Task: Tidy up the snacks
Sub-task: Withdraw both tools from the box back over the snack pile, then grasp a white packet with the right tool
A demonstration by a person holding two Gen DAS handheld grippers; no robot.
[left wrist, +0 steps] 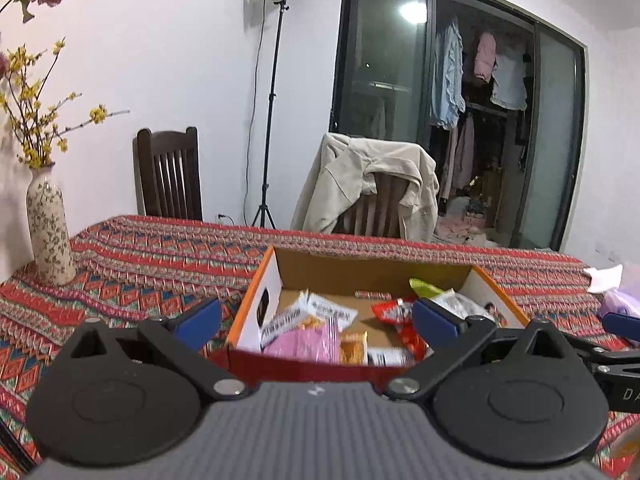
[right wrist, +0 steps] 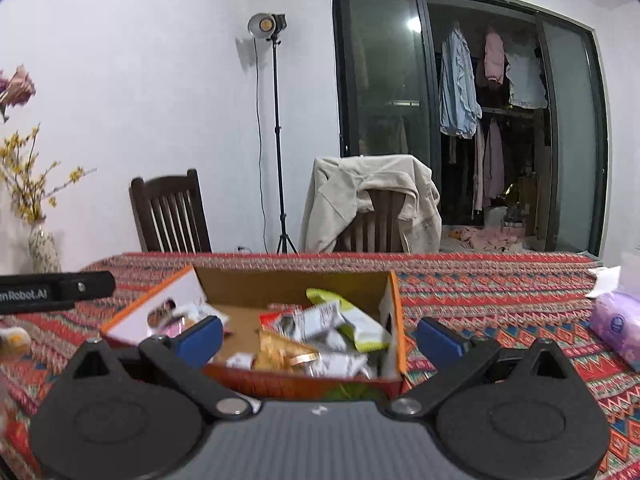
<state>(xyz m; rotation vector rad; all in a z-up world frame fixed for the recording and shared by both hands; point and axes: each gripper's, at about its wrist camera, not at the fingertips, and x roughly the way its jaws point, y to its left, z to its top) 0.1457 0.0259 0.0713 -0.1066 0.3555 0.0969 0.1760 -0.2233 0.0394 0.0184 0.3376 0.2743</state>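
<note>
While the snack-filled box [left wrist: 276,284] sat at twelve o'clock on the tablecloth [left wrist: 140,256], both the left gripper [left wrist: 318,318] and the right gripper [right wrist: 320,336] gaped wide (holding nothing).

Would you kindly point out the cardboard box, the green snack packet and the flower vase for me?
cardboard box [right wrist: 296,286], right wrist view, on its inner back wall.
green snack packet [right wrist: 362,326], right wrist view, on the middle of its wrapper.
flower vase [left wrist: 49,232], left wrist view, on its patterned body.
</note>
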